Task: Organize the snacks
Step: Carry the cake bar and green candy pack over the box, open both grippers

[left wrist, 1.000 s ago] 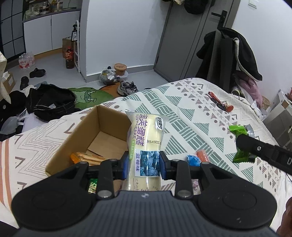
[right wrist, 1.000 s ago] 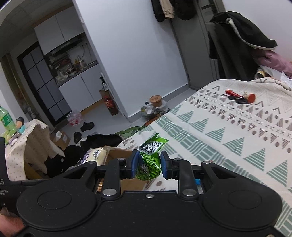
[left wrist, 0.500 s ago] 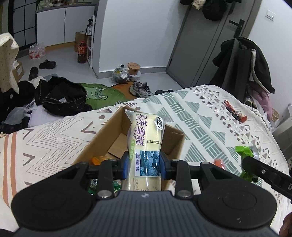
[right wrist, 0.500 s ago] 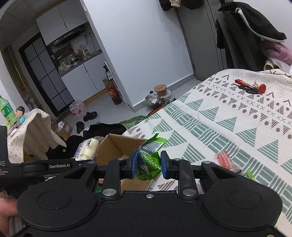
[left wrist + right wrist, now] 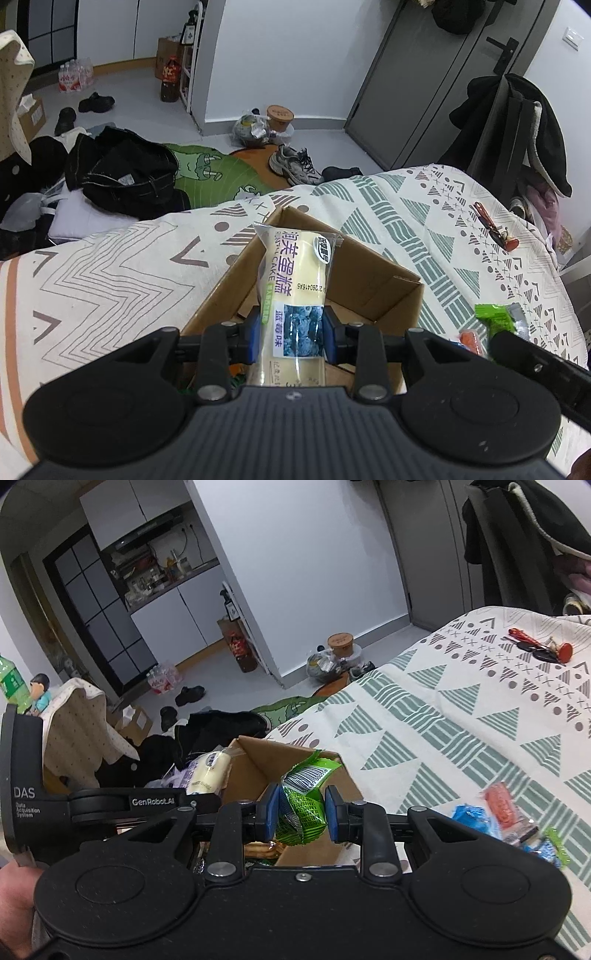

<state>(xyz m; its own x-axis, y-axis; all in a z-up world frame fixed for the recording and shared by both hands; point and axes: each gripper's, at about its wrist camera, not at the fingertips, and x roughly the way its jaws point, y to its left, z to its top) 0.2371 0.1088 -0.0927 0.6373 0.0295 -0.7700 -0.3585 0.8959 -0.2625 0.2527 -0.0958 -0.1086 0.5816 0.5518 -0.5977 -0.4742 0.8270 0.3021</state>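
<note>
**Two packets held over the open carton**

My cardboard box [image 5: 373,280] is the largest item: one brown carton, flaps open, resting on the patterned bedspread [image 5: 110,280]. It lies directly ahead of and below both my claws. Inside it I can make out a wrapped brownish snack [image 5: 260,847] just beneath my right claw; the rest of its contents are hidden.

My left gripper [image 5: 291,334] is pinching one cake roll [image 5: 295,280]: a long pale-yellow cylinder in clear wrap, with purple lettering and a blueberry picture panel. My blue pads press its lower part on both sides, and its far end juts forward over the carton's interior.

My right gripper [image 5: 301,814] is pinching one green packet [image 5: 303,801], crinkled, with a white barcode on its upper flap. It sits squarely between my pads, above the carton's near corner.

To the right of my right claw, loose on the bedspread: one blue wrapper [image 5: 476,818] and one red-orange packet [image 5: 502,806], close together, with a further blue-green wrapper [image 5: 546,847] just beyond them.
</note>
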